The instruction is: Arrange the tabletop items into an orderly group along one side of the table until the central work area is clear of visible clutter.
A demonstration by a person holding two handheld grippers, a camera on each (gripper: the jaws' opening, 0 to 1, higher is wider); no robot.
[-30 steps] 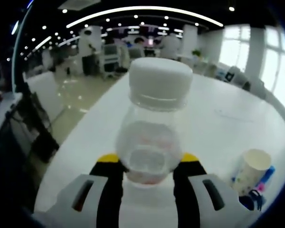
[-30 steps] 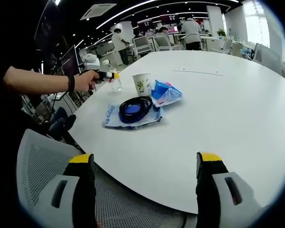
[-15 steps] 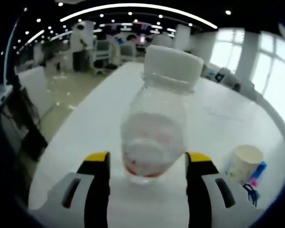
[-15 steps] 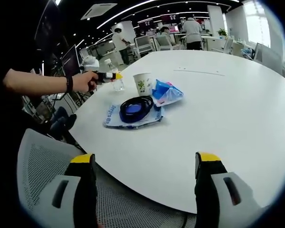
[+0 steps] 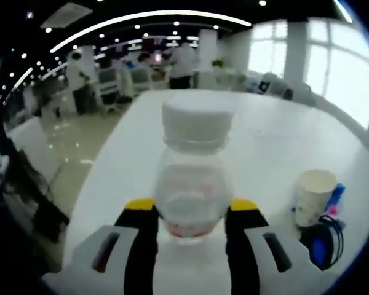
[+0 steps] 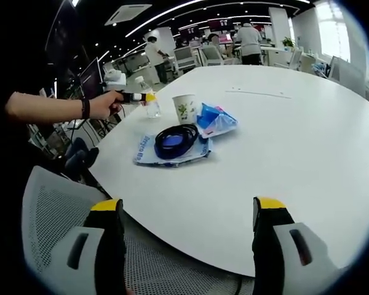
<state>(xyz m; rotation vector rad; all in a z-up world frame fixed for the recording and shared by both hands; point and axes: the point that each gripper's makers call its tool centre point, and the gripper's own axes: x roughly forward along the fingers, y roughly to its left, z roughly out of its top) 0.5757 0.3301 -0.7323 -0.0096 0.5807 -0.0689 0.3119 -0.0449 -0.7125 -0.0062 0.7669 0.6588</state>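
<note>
Up close in the left gripper view, my left tool (image 5: 187, 216) had its yellow-tipped jaws on either side of a small clear bottle (image 5: 189, 184), low on its body. The jaws appeared to touch the bottle's sides; I could not tell how firmly. The bottle stood upright on the white table (image 5: 264, 132), its white cap (image 5: 198, 118) on. To the right of it on the table sat a paper cup (image 5: 313, 195), also upright, and just beyond the cup a blue packet (image 5: 336, 198). A dark blue coil (image 5: 323, 243) lay nearer the lower right edge. People stood among desks in the office behind, too blurred to describe.

Across in the right gripper view, my right tool (image 6: 189, 216) hung wide open, holding nothing, over the near edge of the table (image 6: 283, 147) with a grey mesh chair (image 6: 55, 209) below it. Well ahead, my left hand (image 6: 104, 103) held the left tool (image 6: 137, 97) at the bottle (image 6: 150, 107) near the table's far left edge. The paper cup (image 6: 184, 108) stood just beside the bottle, and the blue packet (image 6: 215, 120) lay against the cup's other side. Nearer to me, the dark coil (image 6: 175, 140) rested on a flat printed pouch (image 6: 152, 151), close to the cup and packet. All these items sat grouped toward the left edge of the table.
</note>
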